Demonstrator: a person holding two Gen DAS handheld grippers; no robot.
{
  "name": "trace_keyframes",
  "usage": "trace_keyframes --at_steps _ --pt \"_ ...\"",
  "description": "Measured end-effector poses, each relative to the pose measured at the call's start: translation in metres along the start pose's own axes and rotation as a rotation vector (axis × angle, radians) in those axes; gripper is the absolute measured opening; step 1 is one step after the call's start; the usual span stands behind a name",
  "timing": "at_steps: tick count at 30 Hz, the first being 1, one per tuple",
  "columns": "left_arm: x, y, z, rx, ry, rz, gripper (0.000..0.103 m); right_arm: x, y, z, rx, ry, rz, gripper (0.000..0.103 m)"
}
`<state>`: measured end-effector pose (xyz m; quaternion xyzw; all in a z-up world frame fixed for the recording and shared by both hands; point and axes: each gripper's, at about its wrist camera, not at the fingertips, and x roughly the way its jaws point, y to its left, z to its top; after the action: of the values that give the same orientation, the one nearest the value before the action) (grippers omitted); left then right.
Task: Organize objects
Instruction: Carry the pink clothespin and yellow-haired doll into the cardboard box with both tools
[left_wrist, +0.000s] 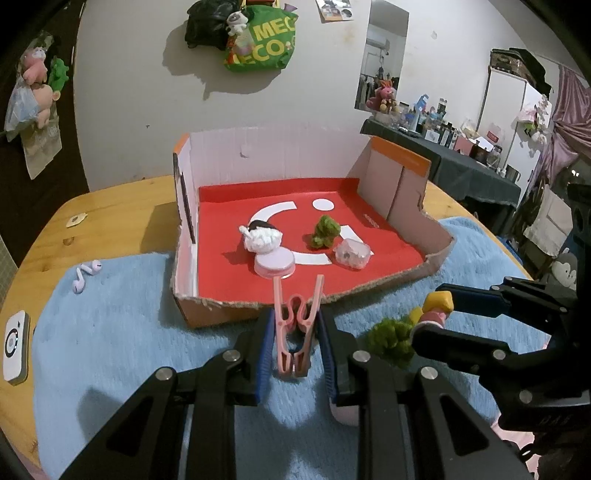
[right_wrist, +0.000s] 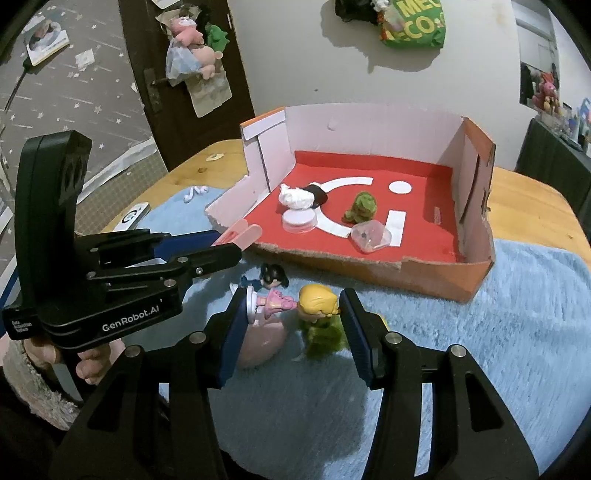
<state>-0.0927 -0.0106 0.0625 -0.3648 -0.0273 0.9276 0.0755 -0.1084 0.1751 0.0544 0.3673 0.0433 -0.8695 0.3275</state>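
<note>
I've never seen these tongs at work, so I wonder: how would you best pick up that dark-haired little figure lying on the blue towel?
Grip the dark-haired figure across its round head, the widest, firmest part. It lies on its side on the blue towel just beyond the blonde doll that the right tongs hold. Coming from above is probably best, since the left tongs and cardboard box crowd its sides.

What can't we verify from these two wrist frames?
- Dark-haired figurine: right wrist view only; partly hidden behind the left claw and the blonde doll.
- Pink rounded object: cut off by the right claw finger, identity unclear.
- Clear plastic case in the box: contents too small to tell.
- Left claw's contact on the pink clothespin: pads close on both sides, firmness not visible.
</note>
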Motion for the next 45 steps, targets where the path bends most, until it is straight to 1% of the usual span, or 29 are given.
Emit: trace_keyframes --at_steps 13,23,35,45 --pt "0.008 0.005 0.025 -0.001 -0.004 -0.001 0.025 0.003 -0.007 0.023 0.003 -0.017 0.008 0.048" --pt "0.014 0.006 0.039 0.0 0.002 -0.004 0.025 0.006 -0.015 0.034 0.016 -0.022 0.017 0.048" --pt "0.032 0.006 0.045 -0.002 0.032 -0.014 0.025 0.016 -0.026 0.045 0.036 -0.01 0.023 0.048" --pt "0.046 0.01 0.045 -0.011 0.068 -0.02 0.025 0.03 -0.036 0.049 0.062 0.021 0.016 0.048"
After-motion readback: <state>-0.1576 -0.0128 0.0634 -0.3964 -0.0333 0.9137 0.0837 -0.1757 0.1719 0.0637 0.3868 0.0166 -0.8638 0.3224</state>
